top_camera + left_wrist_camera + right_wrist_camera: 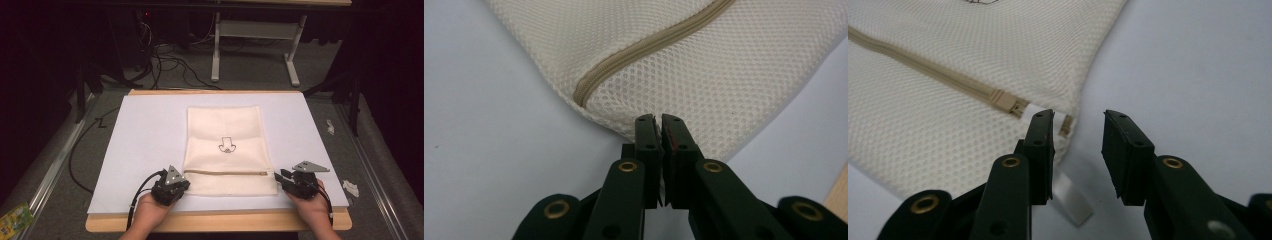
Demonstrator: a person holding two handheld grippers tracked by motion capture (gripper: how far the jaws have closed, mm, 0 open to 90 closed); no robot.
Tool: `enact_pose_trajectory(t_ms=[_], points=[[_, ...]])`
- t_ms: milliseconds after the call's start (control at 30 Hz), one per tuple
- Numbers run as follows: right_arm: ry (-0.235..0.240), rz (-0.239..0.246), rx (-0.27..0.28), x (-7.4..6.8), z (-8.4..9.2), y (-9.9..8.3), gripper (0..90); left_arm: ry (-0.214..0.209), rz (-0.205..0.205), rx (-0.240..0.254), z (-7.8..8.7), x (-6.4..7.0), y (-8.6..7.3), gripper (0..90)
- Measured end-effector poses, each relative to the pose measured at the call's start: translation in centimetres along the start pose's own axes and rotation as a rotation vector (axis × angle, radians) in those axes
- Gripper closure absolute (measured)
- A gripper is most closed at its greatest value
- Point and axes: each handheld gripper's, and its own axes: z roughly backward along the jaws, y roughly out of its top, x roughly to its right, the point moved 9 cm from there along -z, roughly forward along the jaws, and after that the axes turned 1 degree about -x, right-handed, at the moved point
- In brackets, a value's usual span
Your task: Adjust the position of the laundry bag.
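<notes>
A cream mesh bag (225,125) lies flat on the white sheet (145,150), with a tan zipper (227,173) running across it near its front edge. My left gripper (184,183) sits at the bag's front left corner. In the left gripper view, this gripper (659,122) is shut on the edge of the mesh bag (704,65), just below the zipper's (644,47) end. My right gripper (280,176) stands open at the zipper's right end. In the right gripper view, the open gripper (1078,122) has its left jaw beside the white zipper tab (1030,110).
The white sheet covers a wooden table (215,222) whose front edge shows near the person's hands. Cables (165,60) and a white table frame (255,30) stand on the floor beyond. A green packet (15,217) and white scraps (350,187) lie on the floor beside the table.
</notes>
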Motion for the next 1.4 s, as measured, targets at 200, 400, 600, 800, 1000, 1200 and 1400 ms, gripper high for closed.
enact_pose_trajectory(t_ms=[200, 400, 600, 800, 1000, 1200, 1400], points=[[0.030, -0.010, 0.010, -0.5, -0.4, 0.2, 65.1, -0.004, 0.015, 0.072, 1.0, -0.3, 0.5, 63.8], [0.053, 0.013, -0.009, -1.4, -1.2, 0.2, 60.2, 0.023, 0.049, 0.129, 1.4, -1.0, 0.9, 51.3], [0.054, 0.062, -0.044, -2.1, -1.7, -0.3, 56.6, 0.050, 0.115, 0.189, 2.1, -2.4, 1.0, 43.5], [0.049, 0.058, -0.049, -2.0, -1.7, -0.2, 59.1, 0.067, 0.139, 0.224, 2.4, -3.1, 1.2, 39.3], [0.069, 0.048, -0.047, -1.9, -1.7, 0.1, 62.0, 0.035, 0.177, 0.220, 2.3, -3.0, 1.2, 39.2], [0.060, 0.028, -0.026, -1.8, -1.6, 0.7, 63.1, 0.053, 0.181, 0.217, 2.3, -3.3, 1.1, 40.0], [0.065, 0.016, -0.056, -1.9, -2.0, 0.2, 63.8, 0.073, 0.219, 0.215, 2.3, -3.9, 0.9, 39.4]])
